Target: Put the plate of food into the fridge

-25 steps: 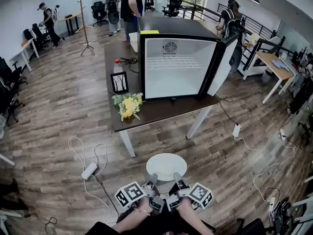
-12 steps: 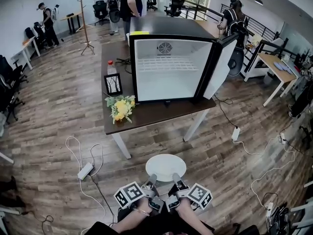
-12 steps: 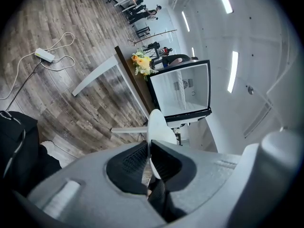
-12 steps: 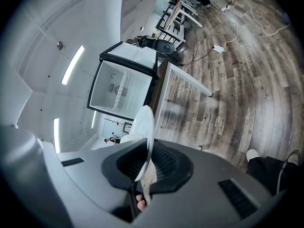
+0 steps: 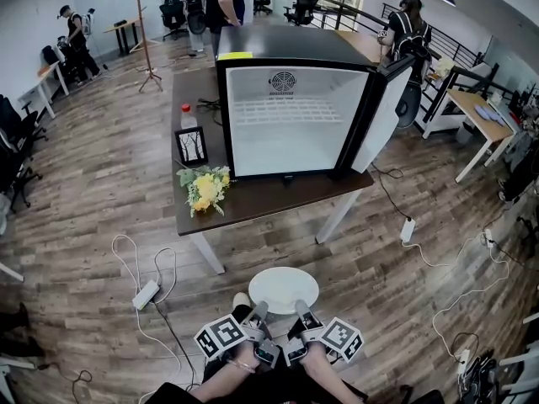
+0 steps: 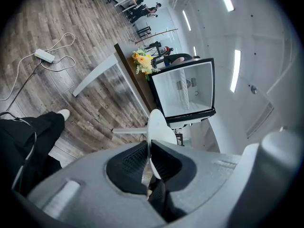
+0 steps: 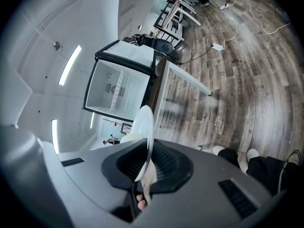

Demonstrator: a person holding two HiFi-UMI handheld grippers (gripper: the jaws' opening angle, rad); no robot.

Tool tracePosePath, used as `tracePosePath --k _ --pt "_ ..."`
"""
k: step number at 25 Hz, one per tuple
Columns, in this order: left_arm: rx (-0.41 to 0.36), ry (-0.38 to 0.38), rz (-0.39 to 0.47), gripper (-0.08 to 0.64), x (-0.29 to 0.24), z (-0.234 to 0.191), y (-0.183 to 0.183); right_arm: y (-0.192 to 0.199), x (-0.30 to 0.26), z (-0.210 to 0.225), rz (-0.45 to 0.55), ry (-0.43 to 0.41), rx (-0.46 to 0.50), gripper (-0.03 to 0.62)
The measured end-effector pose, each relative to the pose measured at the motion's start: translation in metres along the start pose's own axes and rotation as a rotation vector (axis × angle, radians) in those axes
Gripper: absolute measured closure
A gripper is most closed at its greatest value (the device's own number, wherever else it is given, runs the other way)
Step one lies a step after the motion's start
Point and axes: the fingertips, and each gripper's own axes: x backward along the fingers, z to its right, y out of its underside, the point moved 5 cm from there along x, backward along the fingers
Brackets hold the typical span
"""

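White plate (image 5: pixel 284 289) hangs level above the wooden floor (image 5: pixel 101 192), well short of the fridge (image 5: pixel 295 116), which stands on the dark desk (image 5: pixel 261 196) with its door (image 5: pixel 383 112) swung open. Left tongs (image 5: pixel 258 311) are clamped on the plate's rim on the side away from the fridge, and right tongs (image 5: pixel 300 310) pinch that same rim alongside. Yellow flowers (image 5: pixel 202 188) and a small picture frame (image 5: pixel 190 144) sit just left of the fridge in the head view.

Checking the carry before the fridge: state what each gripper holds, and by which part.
Both hold the white plate by its near rim: the left gripper clamps the rim's left part, the right gripper its right part.
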Motion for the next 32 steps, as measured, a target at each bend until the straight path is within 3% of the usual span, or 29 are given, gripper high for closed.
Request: tracePosePath --k 13,32 --pt "-0.027 0.015 -0.065 0.537 -0.079 0.029 -0.042 -0.057 -0.058 -0.015 0.069 0.012 -0.013 0.554" --pt "-0.068 0.035 -0.138 0.537 -0.177 0.062 -0.155 -0.107 -0.181 -0.065 0.136 0.024 -0.019 0.551"
